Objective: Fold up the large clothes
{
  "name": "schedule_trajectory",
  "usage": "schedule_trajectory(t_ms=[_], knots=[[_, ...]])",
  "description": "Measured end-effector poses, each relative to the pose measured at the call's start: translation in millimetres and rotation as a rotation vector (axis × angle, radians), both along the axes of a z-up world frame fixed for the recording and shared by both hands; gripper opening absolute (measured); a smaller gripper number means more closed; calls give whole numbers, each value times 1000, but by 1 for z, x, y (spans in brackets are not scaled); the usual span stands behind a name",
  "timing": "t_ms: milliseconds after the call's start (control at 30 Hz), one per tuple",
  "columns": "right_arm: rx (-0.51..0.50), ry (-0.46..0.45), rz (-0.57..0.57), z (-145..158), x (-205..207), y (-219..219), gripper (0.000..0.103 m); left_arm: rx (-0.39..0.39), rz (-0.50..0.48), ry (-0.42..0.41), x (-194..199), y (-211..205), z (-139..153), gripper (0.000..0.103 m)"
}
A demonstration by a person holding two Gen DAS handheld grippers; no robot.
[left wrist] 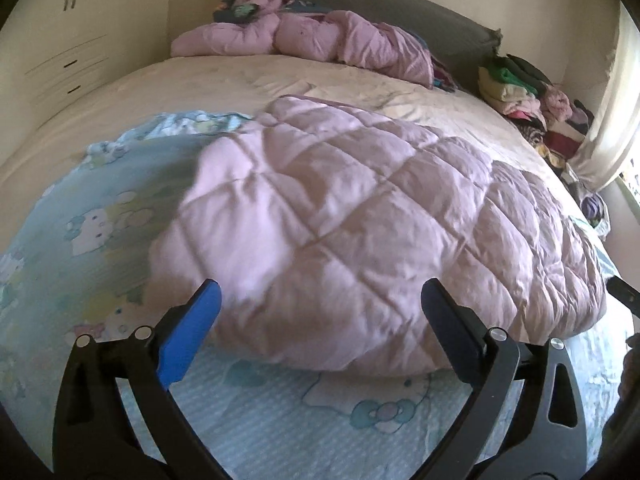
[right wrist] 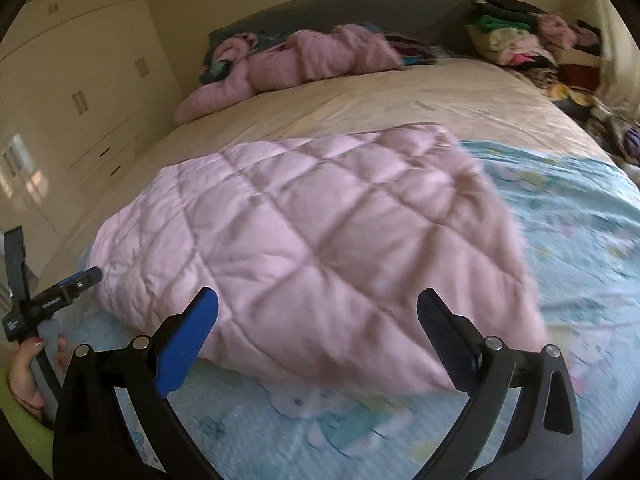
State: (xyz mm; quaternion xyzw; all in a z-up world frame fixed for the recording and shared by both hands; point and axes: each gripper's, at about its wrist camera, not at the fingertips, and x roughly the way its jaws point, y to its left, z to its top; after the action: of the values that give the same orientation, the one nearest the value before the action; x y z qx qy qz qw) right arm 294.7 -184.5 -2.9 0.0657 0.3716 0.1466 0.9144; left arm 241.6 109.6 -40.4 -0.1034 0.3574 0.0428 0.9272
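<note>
The left gripper [left wrist: 320, 308] stands spread wide, its blue pads [left wrist: 188, 336] well apart with nothing between them; the near edge of the pink quilted comforter [left wrist: 360, 220] shows in the gap beyond the tips, but neither pad presses on it. The right gripper [right wrist: 318, 308] is likewise as wide as it goes and empty — the same comforter [right wrist: 312, 248] lies just ahead of its fingers [right wrist: 184, 340], not gripped.

The comforter is folded into a thick, puffy slab with a diamond stitch pattern, lying near the foot of the bed on a light blue sheet printed with cartoon cats and bows [left wrist: 280, 412]. Beyond it the cream bedcover [left wrist: 240, 80] runs up to a grey headboard [left wrist: 400, 0].

Against the headboard sits a crumpled pink duvet [left wrist: 320, 36]. To the right of it, by the curtain [left wrist: 612, 100], a stack of folded clothes [left wrist: 516, 84] stands on a heap of mixed garments.

In the right wrist view the left gripper [right wrist: 86, 278] shows at the left edge beside the comforter's corner, held by a person's hand [right wrist: 28, 376]. Cream wardrobe doors and drawers [right wrist: 88, 100] line the wall on the left.
</note>
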Motion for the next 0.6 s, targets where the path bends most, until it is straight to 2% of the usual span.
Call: schedule_trajectory(t_ms=[200,500,600], knots=[[26,50,-88,-3,-13,-43,99,-35,49,6,-16,22,-1,93],[99,136,-180,-25,-23,-76,99,-68,116,29,-34,50,-7,93],[140,183,-213,-36,-23,-83,99,-126,130,47,-36,60,-14,93]])
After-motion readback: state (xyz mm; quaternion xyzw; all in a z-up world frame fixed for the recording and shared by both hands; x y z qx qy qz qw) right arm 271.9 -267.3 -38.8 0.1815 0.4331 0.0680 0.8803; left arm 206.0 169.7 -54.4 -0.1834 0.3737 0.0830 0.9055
